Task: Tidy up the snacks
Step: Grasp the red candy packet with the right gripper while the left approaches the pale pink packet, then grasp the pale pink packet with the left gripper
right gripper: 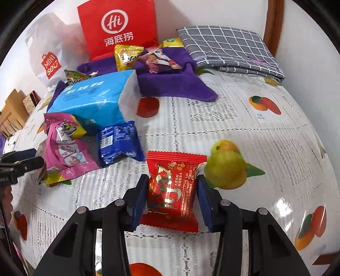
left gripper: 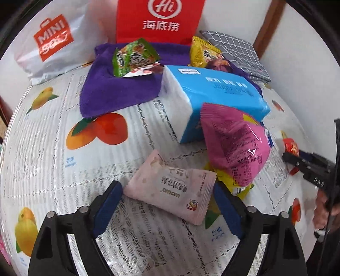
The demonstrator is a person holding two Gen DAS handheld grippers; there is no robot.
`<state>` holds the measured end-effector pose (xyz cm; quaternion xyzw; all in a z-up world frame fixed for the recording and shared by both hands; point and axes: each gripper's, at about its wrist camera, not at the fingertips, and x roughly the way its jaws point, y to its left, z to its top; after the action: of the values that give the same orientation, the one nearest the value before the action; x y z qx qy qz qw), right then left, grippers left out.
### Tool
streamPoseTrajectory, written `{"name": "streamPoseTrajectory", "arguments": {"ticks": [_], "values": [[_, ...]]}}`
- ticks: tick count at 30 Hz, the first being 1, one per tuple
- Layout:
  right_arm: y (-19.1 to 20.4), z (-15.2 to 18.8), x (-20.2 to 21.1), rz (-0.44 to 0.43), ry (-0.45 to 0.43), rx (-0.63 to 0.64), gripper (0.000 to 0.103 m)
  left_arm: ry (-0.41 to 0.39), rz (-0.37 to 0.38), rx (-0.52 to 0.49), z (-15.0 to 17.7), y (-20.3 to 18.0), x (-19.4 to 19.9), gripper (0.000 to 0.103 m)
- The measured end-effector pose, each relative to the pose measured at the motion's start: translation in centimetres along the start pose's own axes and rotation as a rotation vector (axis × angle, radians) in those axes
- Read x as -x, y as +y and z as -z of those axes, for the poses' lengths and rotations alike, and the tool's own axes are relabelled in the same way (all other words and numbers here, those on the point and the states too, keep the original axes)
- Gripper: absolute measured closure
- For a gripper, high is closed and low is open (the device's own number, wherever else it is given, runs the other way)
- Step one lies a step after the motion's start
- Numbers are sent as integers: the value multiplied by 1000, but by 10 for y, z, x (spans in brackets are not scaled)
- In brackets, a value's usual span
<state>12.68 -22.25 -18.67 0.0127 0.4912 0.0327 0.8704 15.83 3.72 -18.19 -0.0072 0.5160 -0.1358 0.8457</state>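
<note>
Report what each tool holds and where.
Right tool: red snack packet, flanked at its side edges. Left tool: open around pale pink packet, no hold yet.

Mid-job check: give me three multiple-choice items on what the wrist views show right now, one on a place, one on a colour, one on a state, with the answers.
1. Where do the left tongs sit?
A. Around the pale pink packet
B. On the purple towel
C. Inside the red bag

2. What colour is the packet between the right tongs?
A. Blue
B. Red
C. Green

3. How does the tissue pack lie?
A. Standing on end
B. Inside a bag
C. Flat on the table

Answers: 1 A, both fingers flank the pale pink packet. 2 B, the red packet fills the gap. 3 C, its long blue face is up.
</note>
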Motion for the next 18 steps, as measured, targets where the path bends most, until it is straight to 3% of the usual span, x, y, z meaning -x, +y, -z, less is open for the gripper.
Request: {"name": "streamPoseTrajectory", "arguments": {"ticks": [9,11,18], "values": [[-2,-2,3,6,-9,-3,58,-35,-119,-100,4,-17,-9,10],[-3,-1,4,12,-8,-6,58,-46,-127,-90,2,-14,-7,18],[-1,-2,7,8,-15,-5,58,-48,-120,-71,4,-1,6,79]]}}
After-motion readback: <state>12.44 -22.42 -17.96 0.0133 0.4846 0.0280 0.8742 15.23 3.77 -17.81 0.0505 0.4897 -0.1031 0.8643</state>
